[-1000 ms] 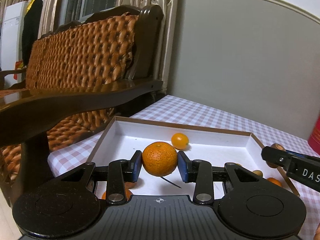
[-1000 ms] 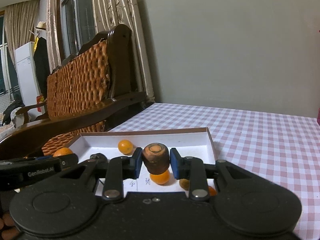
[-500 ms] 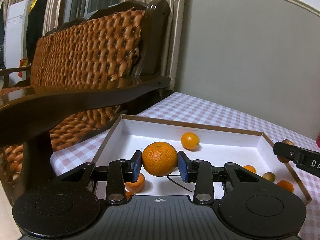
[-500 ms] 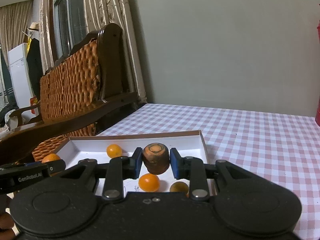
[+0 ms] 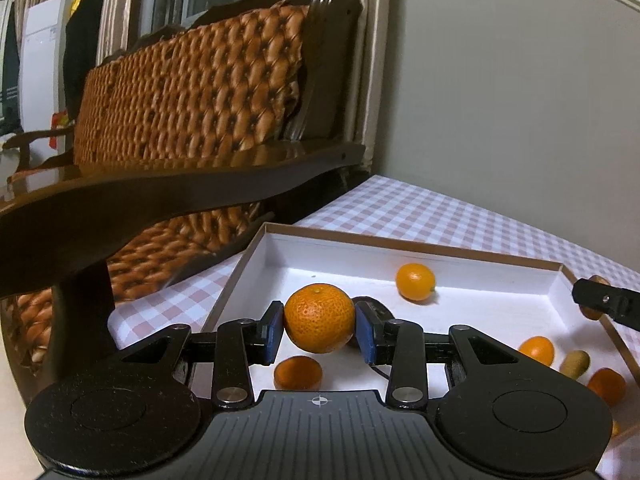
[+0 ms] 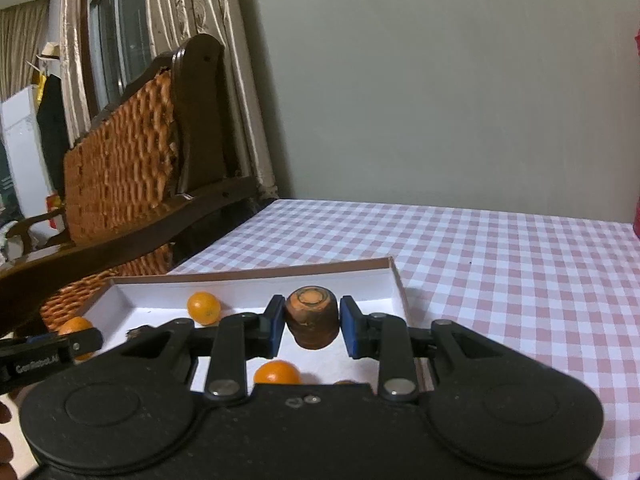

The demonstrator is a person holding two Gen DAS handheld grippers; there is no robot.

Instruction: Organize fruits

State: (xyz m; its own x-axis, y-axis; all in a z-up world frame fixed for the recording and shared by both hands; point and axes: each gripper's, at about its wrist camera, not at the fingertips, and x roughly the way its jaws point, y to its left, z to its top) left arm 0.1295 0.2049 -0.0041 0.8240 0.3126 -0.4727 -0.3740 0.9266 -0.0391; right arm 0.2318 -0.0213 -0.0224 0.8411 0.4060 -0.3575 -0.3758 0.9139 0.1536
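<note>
My left gripper point(image 5: 319, 332) is shut on a round mandarin point(image 5: 319, 318) and holds it above the near left part of a shallow white box point(image 5: 256, 252). My right gripper point(image 6: 312, 326) is shut on a brown carrot stub point(image 6: 312, 322) above the box's right end point(image 6: 394, 280). Several small oranges lie in the box, one at the back point(image 5: 415, 282) and one below the left jaws point(image 5: 298, 372). A greenish kumquat point(image 5: 575, 362) lies near the right wall. The right gripper's tip point(image 5: 604, 306) shows at the left view's right edge.
The box sits on a pink checked tablecloth point(image 6: 500, 264). A dark wooden chair with a tufted orange cushion point(image 5: 192, 112) stands close on the left, its armrest point(image 5: 160, 196) overhanging near the box. A grey wall point(image 6: 440, 80) lies behind.
Both grippers have risen and tilted a little, still holding their items; more of the box floor and its loose oranges shows now.
</note>
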